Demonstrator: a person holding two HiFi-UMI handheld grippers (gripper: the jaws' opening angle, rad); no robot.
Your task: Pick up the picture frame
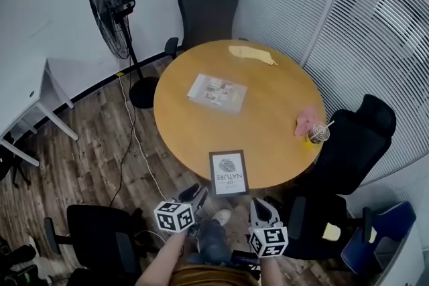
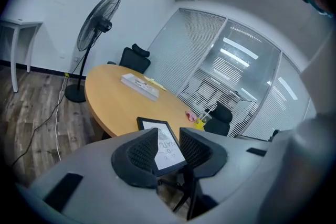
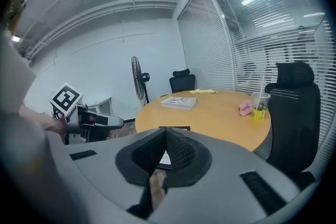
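- Jaws of the left gripper (image 2: 168,134) stand spread apart with nothing gripped. The picture frame (image 2: 157,125) shows through the gap, lying on the table beyond them and not touched by either pad.
- Jaws of the right gripper (image 3: 165,132) are pressed together at their tips and hold nothing.
- In the head view both tools sit below the near rim of the table. The left gripper (image 1: 199,193) is just left of the frame's near end and the right gripper (image 1: 259,205) just right of it. Each carries its marker cube behind the jaws.
- The picture frame (image 1: 228,172) lies flat at the near edge of the round wooden table (image 1: 194,127). It is a dark frame around a white print with a grey motif and lettering. Its near end appears to jut a little over the rim.
- In the right gripper view only the frame's dark far edge (image 3: 178,127) peeks above the closed jaws.
- Further back, near the table's middle, lies a flat book (image 1: 216,91), well apart from the frame.
- A yellow cloth (image 1: 251,54) rests at the far side of the table.
- At the right rim a pink object (image 1: 306,121) lies just beside a clear cup with a straw (image 1: 319,133).
- Black office chairs stand round the table, one at the far side (image 1: 206,10) and one at the right (image 1: 355,144).
- A standing fan (image 1: 110,10) is on the wooden floor at the left, near a white desk (image 1: 27,97).
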